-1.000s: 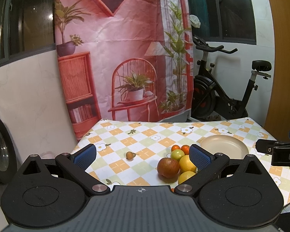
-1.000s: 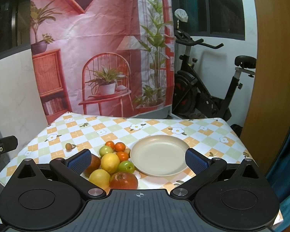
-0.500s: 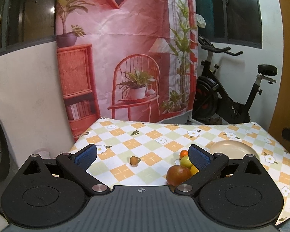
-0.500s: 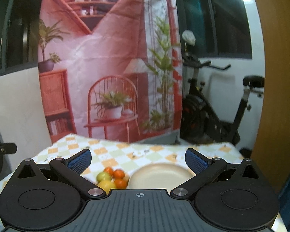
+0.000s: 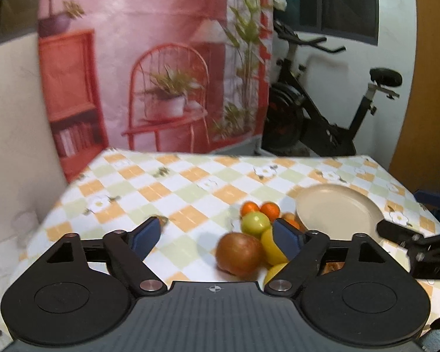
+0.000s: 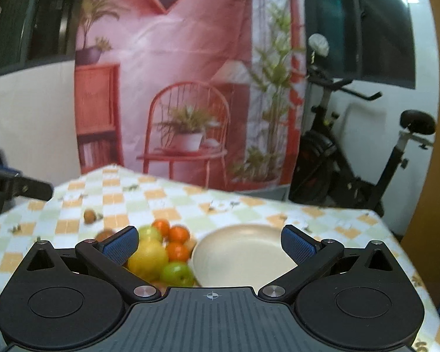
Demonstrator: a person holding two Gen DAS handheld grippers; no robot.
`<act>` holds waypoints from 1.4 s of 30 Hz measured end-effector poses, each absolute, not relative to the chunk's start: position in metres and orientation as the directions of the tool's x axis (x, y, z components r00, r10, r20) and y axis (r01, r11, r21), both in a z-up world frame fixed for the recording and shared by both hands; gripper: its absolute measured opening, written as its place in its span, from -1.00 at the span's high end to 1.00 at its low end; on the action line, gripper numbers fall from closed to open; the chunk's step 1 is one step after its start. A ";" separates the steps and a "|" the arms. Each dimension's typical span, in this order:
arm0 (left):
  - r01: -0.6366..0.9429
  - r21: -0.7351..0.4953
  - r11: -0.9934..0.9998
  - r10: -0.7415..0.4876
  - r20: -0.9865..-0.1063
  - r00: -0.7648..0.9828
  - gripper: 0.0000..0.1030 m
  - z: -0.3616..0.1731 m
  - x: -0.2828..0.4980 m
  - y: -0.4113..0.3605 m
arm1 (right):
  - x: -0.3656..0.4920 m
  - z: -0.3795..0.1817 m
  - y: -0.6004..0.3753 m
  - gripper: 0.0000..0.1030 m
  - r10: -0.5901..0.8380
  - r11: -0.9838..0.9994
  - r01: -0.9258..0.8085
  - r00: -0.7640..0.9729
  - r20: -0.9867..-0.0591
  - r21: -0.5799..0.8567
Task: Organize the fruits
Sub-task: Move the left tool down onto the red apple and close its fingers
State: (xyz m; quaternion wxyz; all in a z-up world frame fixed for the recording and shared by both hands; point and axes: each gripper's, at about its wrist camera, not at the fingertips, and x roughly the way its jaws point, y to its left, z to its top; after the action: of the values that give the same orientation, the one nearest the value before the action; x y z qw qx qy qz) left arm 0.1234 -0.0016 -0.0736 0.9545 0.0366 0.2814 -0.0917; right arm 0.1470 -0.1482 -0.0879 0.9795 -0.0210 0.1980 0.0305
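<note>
Fruit sits heaped near the middle of the checked surface (image 5: 190, 187), touching or just beside the left rim of a cream plate (image 5: 337, 211) which is bare. In the left wrist view the heap holds a reddish-brown apple (image 5: 239, 253) at 6 o'clock, a green apple (image 5: 255, 223) above it, yellow fruit (image 5: 268, 248) at 3 o'clock and small oranges (image 5: 270, 209) at 12 o'clock.

Left tongs (image 5: 217, 236) are closing with only air between the blue pads; the reddish-brown apple lies just ahead of the right pad, apart from it. A small brown fruit (image 6: 89, 215) lies alone at 10 o'clock from the heap, with open cloth around it. The cloth from 9 to 12 o'clock of the heap is bare out to the far and left edges. The far edge meets a pink printed backdrop (image 5: 161, 58), and an exercise bike (image 5: 322, 111) stands beyond the far right corner.

Right tongs (image 6: 209, 245) are spread wide, pinching nothing, with the plate's left half and the heap's right side framed between the pads. In that view a large yellow fruit (image 6: 148, 258) and a second green apple (image 6: 177, 274) lie closest to the camera. Bare cloth runs from the plate at 3 o'clock to the right edge.
</note>
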 end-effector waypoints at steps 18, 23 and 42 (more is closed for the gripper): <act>0.457 -0.112 0.882 -0.398 -0.695 0.598 -0.08 -0.132 0.173 -0.049 | 0.164 -0.158 -0.144 -0.60 0.230 0.961 -0.277 0.797 -0.559 0.000; 0.493 -0.178 0.852 -0.450 -0.730 0.515 0.06 -0.144 0.184 -0.059 | 0.171 -0.169 -0.143 -0.31 0.312 0.935 -0.350 0.742 -0.593 0.054; 0.521 -0.301 0.798 -0.529 -0.765 0.368 0.30 -0.151 0.202 -0.076 | 0.189 -0.187 -0.158 -0.20 0.441 0.891 -0.415 0.699 -0.562 0.183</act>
State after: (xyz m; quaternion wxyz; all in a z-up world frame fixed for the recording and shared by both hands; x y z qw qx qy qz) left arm 0.2017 -0.0756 -0.1514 0.8269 -0.0039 0.4641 -0.3175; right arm 0.1886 -0.1582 -0.1868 0.9215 0.0211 0.3104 0.2324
